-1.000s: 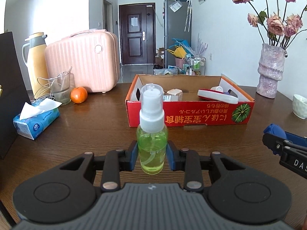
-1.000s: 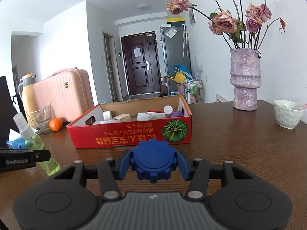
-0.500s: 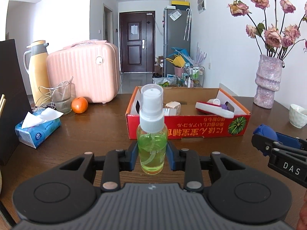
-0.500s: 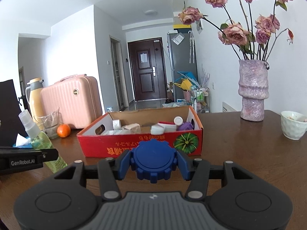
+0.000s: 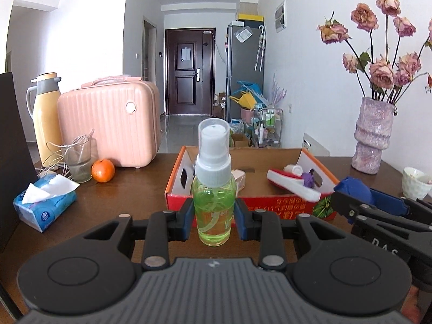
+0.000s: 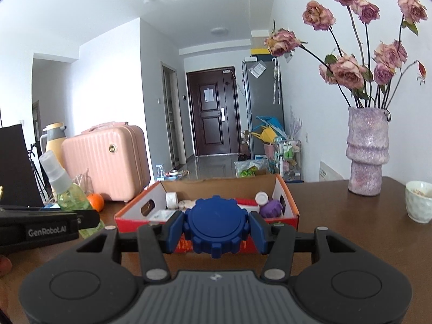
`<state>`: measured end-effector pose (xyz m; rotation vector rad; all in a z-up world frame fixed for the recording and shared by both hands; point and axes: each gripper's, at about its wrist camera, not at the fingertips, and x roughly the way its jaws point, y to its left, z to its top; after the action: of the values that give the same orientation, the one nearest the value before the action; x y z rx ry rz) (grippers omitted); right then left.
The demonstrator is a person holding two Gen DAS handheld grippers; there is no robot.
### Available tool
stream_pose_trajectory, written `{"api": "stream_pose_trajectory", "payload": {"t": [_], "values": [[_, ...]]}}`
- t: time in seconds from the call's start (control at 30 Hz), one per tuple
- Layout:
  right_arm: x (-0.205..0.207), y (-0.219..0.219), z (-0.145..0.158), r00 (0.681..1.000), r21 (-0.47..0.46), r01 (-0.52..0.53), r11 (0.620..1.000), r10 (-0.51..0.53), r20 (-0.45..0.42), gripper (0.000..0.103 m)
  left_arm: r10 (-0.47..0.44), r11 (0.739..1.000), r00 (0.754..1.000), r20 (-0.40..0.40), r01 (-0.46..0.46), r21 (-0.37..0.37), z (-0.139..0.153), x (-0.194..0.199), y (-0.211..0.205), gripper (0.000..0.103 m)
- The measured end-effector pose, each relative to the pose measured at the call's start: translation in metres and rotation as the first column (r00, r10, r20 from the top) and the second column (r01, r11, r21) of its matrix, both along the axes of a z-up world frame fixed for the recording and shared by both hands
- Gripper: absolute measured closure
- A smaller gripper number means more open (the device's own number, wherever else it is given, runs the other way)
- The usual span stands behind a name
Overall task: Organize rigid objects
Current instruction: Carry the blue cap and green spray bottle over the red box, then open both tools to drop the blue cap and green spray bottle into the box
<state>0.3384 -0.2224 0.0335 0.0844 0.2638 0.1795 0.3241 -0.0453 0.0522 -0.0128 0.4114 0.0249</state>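
Two grippers are loaded at this moment, and both point toward the same red cardboard box on the brown table. The left gripper pinches a small spray bottle with green liquid and a white pump under a clear cap; its blue pads press on the lower body, and the bottle stands upright, long axis vertical. The right gripper pinches a round blue toothed knob by its two sides, with the flat face toward the camera.

The box lies straight ahead of both grippers and a little lower, with its long side across the view and its open top facing up. In the left wrist view the bottle is in front of the left half of the box, while the right gripper comes in beside the right corner. From the right wrist view the knob covers the middle of the near wall, so I judge that the right hand is slightly nearer to the box.

Inside the box I see a roll of tape, a purple object and a white and red flat object.

Writing: "GenRobot.AI" on the left gripper in the right wrist view, "DAS" on the right gripper in the left wrist view. The box front has yellow characters printed upside down, which I cannot read, next to a green pumpkin picture
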Motion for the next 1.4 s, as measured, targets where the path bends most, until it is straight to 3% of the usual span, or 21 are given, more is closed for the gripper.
{"api": "stream_pose_trajectory", "payload": {"t": [0.5,1.4], "values": [[0.043,0.005,0.011,0.999,0.011,0.008,1.0,-0.008,0.037,0.052,0.039,0.998,0.999,0.006,-0.039,-0.043,0.006,0.042,0.0,0.071],[0.114,0.003,0.002,1.0,-0.008,0.019,1.0,-0.019,-0.023,0.052,0.069,0.996,0.997,-0.031,-0.07,-0.059,-0.006,0.118,-0.002,0.071]]}}
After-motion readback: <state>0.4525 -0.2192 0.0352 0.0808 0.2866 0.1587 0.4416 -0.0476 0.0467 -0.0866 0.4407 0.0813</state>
